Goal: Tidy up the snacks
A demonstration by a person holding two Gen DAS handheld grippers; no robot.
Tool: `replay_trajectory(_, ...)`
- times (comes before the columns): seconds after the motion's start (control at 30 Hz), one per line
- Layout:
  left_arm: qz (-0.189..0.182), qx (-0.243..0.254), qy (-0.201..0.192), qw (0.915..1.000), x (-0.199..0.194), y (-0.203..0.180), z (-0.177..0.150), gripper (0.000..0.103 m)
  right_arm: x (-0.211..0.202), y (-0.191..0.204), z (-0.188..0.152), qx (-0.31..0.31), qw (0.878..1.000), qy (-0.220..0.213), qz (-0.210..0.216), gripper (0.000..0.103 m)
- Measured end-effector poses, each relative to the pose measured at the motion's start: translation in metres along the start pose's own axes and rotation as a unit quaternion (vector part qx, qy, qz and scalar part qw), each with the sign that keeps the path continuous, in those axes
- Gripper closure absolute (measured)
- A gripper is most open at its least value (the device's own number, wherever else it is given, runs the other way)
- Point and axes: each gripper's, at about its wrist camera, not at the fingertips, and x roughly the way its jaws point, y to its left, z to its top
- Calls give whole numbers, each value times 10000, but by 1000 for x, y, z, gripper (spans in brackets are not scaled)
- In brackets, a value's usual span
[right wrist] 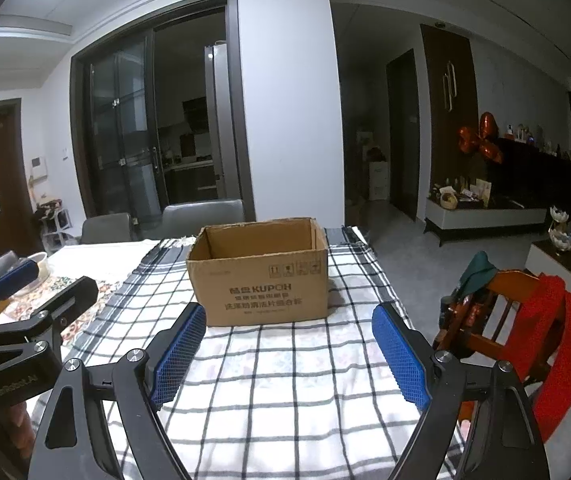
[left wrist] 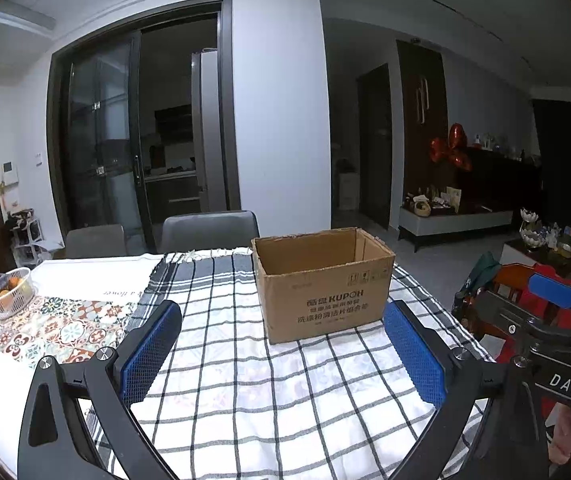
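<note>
Both my left gripper (left wrist: 283, 342) and right gripper (right wrist: 287, 346) hover spread and empty over the checked cloth (left wrist: 245, 400), aimed at the open-topped cardboard box (right wrist: 261, 280) standing ahead as the likely drop spot; no snacks visible yet.

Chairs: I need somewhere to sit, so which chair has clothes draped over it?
The orange-brown wooden chair right of the table, with a red garment on it. The two grey chairs behind the table are bare.

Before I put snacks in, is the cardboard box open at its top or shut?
Open. The cardboard box stands upright on the checked cloth, its inner walls visible; its bottom is hidden.
</note>
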Motion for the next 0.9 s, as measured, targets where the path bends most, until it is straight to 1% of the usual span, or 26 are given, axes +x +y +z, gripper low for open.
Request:
replay_trajectory(0.27, 51, 48, 31, 10000, -6, -1, -6, 0, -3, -2, -5, 39, 10000, 15, 53, 17)
replay_trajectory(0.9, 68, -1, 30, 10000, -11, 2, -6, 0, -7, 1, -6, 22, 9999, -14, 109, 17)
